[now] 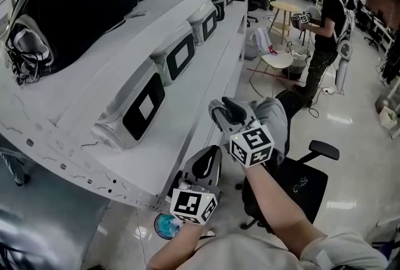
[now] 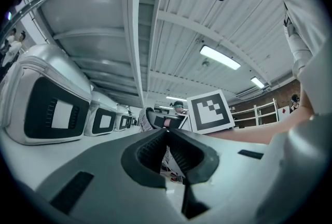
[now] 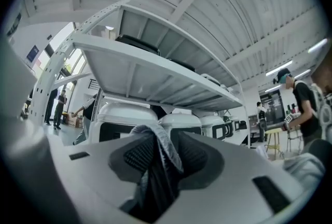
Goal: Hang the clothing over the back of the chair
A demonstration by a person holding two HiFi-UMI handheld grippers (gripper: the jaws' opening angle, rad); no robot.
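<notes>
The clothing (image 1: 274, 117) is grey and crumpled; it lies over the back of the black chair (image 1: 301, 185), and one fold of it stands between the jaws of the right gripper (image 1: 227, 114); these jaws are apart, not pressing it; the left gripper (image 1: 210, 156), lower and nearer, is closed on nothing; both point forward, about level

Grey clothing (image 1: 273, 119) bunched over the back of the black office chair (image 1: 306, 184); chair upright
</notes>
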